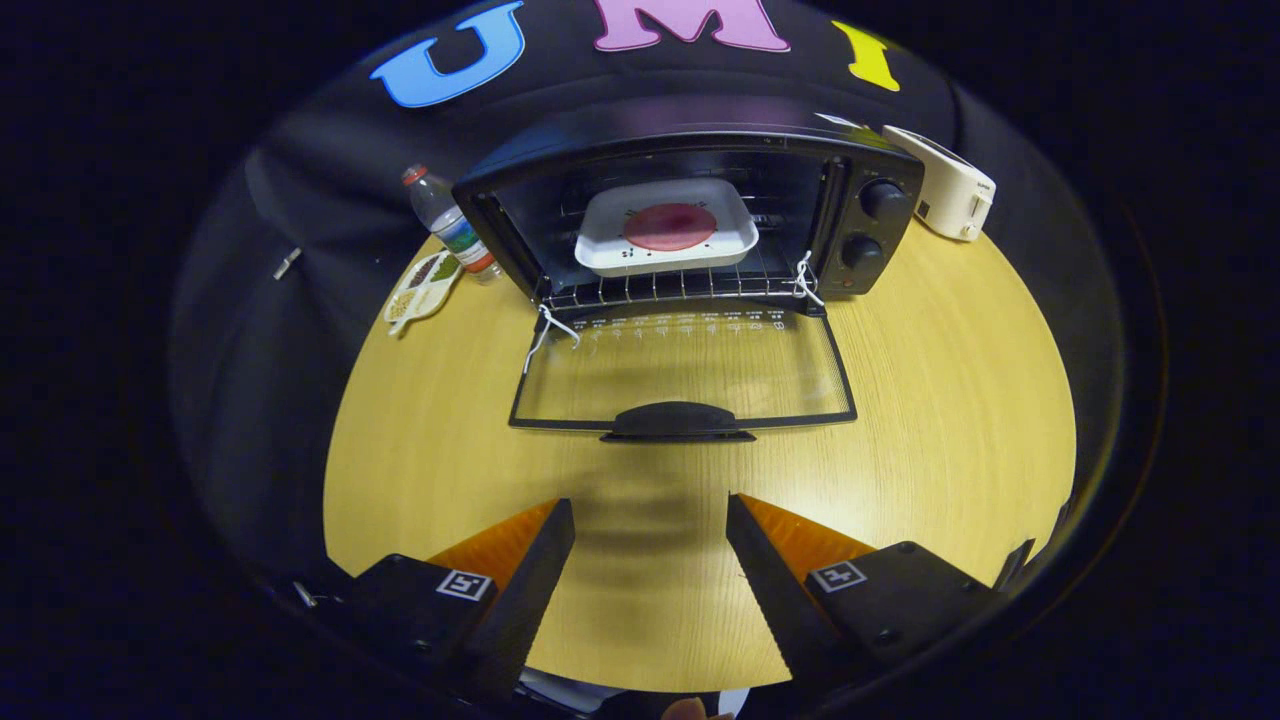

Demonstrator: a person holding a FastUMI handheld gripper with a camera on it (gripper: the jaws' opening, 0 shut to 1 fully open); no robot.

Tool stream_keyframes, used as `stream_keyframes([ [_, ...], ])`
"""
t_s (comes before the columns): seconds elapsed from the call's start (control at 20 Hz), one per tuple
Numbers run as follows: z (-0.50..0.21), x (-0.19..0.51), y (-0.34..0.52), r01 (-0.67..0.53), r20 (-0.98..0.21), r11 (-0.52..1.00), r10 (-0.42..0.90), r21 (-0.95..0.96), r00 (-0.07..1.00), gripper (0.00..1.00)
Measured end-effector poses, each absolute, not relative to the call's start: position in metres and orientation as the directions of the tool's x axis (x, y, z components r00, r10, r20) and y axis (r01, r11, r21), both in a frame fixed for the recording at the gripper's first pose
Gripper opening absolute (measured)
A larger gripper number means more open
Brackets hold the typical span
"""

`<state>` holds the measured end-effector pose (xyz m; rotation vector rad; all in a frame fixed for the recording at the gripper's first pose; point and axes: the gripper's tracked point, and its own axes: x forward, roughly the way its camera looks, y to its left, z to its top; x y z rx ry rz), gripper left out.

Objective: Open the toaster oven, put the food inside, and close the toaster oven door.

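Gripper [650, 520] spread, empty; food tray [667, 238] beyond, inside toaster oven [880, 225].

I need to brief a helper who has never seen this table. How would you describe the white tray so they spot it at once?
Find the black toaster oven beyond the open gripper, its glass door folded down flat. Inside, on the wire rack, sits the white tray. It alone is square, with a red round patch in its middle.

Oven [690, 215]: you have one — door down.
Knobs [884, 199]: two.
Tray [668, 237]: one, one red disc.
Bottle [447, 222]: one.
Toaster [948, 194]: one.
Snack dish [424, 287]: one.
Gripper [650, 520]: one — fingers apart, empty.
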<state>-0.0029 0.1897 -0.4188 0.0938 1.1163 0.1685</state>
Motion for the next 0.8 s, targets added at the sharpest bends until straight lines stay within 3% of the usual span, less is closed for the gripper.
stream_keyframes([
  [0.8,-0.502,0.036,0.191,-0.012,-0.925,0.999,0.039,0.038,0.377,1.00],
])
